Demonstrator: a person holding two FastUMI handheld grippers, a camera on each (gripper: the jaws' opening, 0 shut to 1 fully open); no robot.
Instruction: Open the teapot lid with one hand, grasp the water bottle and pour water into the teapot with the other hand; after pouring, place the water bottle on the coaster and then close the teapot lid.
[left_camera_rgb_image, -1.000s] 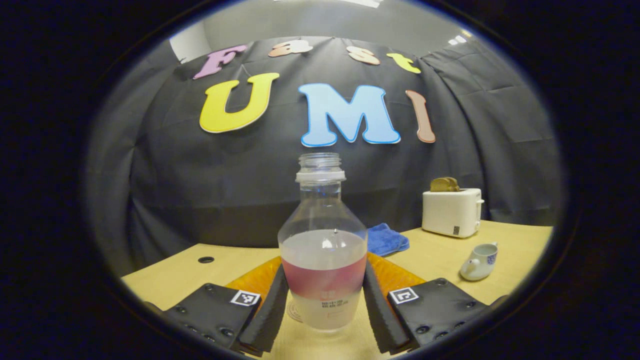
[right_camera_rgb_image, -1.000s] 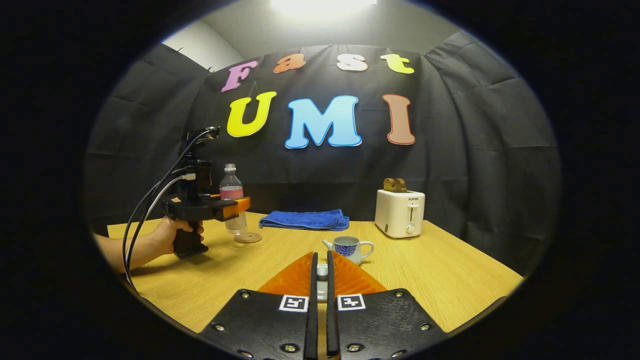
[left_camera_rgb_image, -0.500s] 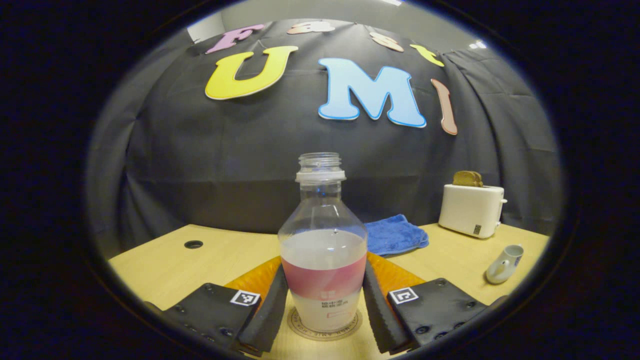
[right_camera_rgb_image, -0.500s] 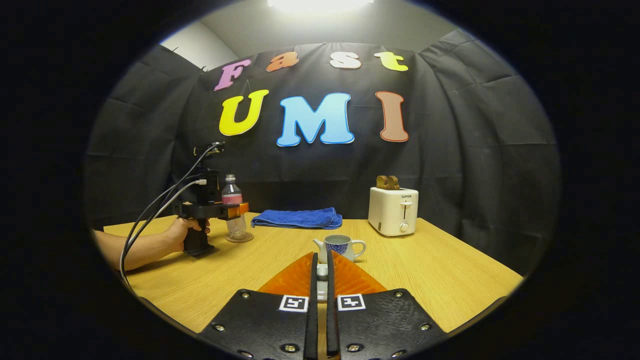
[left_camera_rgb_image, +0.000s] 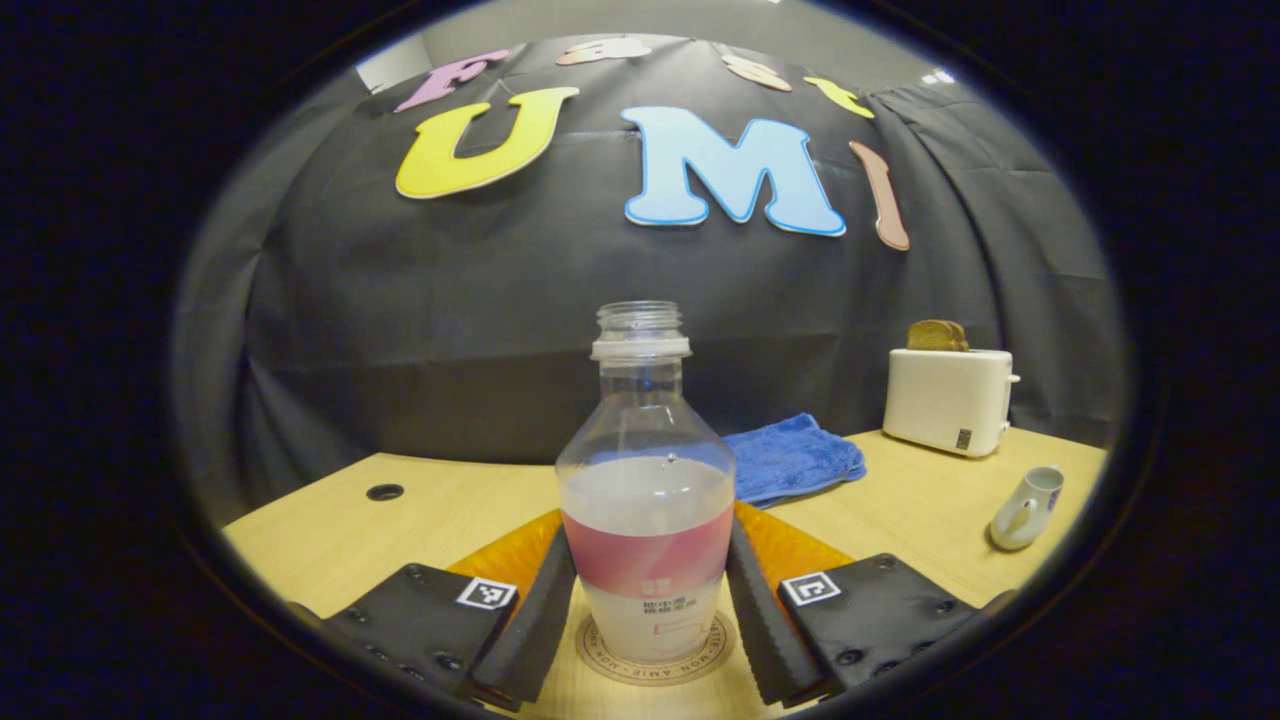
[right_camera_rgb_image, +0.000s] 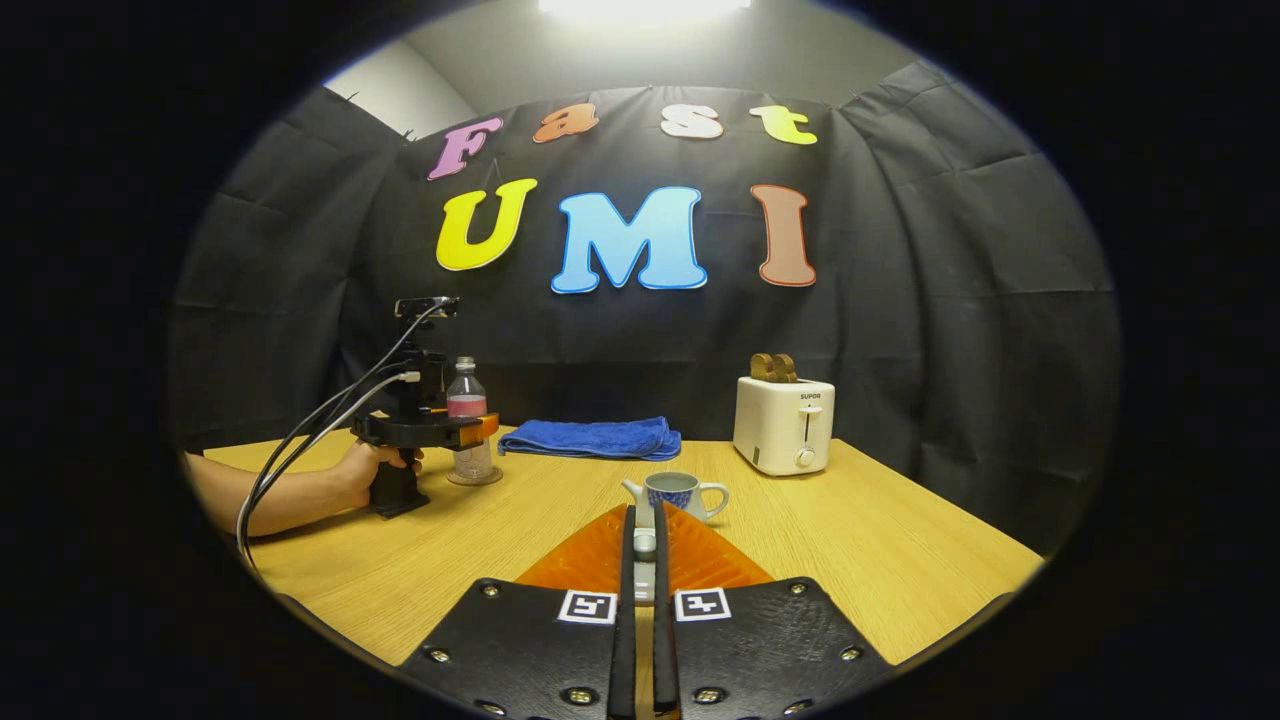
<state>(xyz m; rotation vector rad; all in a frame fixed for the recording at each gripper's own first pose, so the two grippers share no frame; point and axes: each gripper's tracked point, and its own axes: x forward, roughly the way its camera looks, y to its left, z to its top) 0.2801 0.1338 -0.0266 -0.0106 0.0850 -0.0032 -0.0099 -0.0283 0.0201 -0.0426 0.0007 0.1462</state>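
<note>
Tabletop coaster (left_camera_rgb_image: 655, 665) under half-full uncapped bottle (left_camera_rgb_image: 645, 490)

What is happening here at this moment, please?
A person works with two hand-held grippers at a wooden table. The left gripper grips the uncapped water bottle, which stands on the coaster. The right gripper pinches the small teapot lid in front of the open teapot. The lid is not yet back on.

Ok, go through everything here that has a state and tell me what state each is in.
Water bottle: uncapped, upright, partly full, on the coaster.
Teapot: lid off.
Teapot lid: held in right claw.
Left claw: closed on the bottle.
Toaster: bread in its slots.
Blue towel: folded.
</note>
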